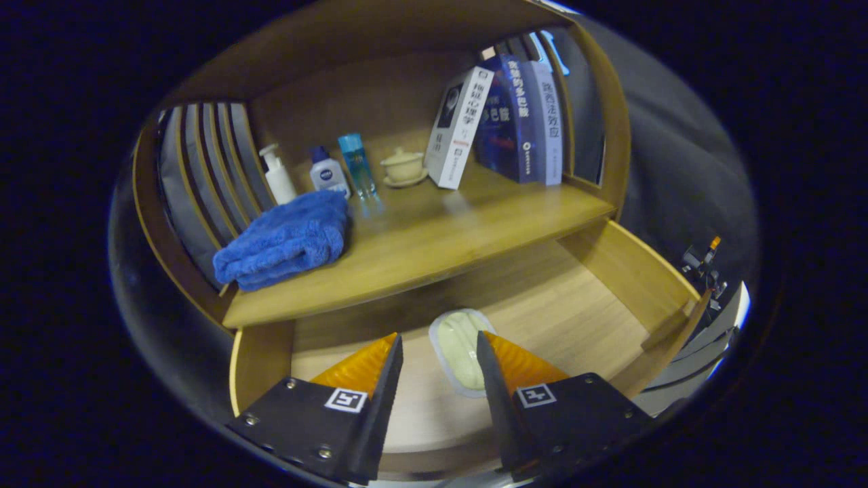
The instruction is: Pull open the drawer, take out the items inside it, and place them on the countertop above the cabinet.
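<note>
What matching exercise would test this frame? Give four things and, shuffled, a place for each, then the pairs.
Things:
1. blue towel
2. pale green packet
3. lidded cup on saucer
4. books

Places:
A. on the floor of the open drawer, between the open fingers of the gripper
B. leaning at the right end of the countertop
C. folded at the left end of the countertop, in front of the bottles
D. at the back of the countertop, just left of the white book

Pairs: 1-C, 2-A, 3-D, 4-B
</note>
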### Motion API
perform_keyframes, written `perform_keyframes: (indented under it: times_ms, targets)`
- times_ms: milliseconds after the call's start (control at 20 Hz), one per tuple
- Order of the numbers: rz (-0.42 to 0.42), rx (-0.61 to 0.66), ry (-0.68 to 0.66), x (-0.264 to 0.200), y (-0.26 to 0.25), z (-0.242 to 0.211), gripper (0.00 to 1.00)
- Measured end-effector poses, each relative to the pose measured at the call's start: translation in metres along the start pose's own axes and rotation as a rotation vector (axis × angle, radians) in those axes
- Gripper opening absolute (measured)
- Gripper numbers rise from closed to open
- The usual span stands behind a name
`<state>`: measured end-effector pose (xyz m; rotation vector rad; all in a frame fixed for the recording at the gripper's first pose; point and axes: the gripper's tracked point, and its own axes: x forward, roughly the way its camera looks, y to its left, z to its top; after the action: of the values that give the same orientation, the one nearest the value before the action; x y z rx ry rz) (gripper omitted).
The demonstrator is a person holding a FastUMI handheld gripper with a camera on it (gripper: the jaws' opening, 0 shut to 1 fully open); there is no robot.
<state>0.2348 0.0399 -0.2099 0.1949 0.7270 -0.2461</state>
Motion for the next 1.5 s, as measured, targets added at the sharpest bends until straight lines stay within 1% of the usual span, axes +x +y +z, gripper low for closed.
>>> perform_keyframes:
  times_ms: [100, 200, 550, 700, 750, 850, 900, 1000, 1100, 1150, 1300, 1350, 1400, 1500]
  targets:
    - [-0.012, -0.023, 0.049, 0.01, 0.0, -0.011, 0.65]
    - [-0.016, -0.041, 0.064, 0.02, -0.004, -0.012, 0.65]
    - [0.037, -0.048, 0.055, 0.042, -0.014, 0.0, 0.65]
    - [0.052, -0.055, 0.061, 0.042, -0.018, 0.0, 0.65]
    - [0.053, -0.05, 0.081, 0.045, -0.02, -0.003, 0.65]
    - [0.09, -0.033, 0.149, 0.047, -0.015, -0.016, 0.66]
    - [0.08, -0.036, 0.15, 0.05, -0.017, -0.014, 0.65]
    - [0.071, -0.05, 0.181, 0.056, -0.017, -0.026, 0.48]
    - [0.074, -0.08, 0.197, 0.059, -0.013, -0.028, 0.3]
    - [0.066, -0.097, 0.182, 0.06, -0.014, -0.024, 0.22]
    - [0.042, -0.105, 0.174, 0.062, -0.018, -0.024, 0.21]
    - [0.047, -0.104, 0.176, 0.062, -0.019, -0.025, 0.21]
    - [0.039, -0.101, 0.17, 0.063, -0.019, -0.026, 0.14]
    - [0.033, -0.101, 0.168, 0.062, -0.02, -0.024, 0.14]
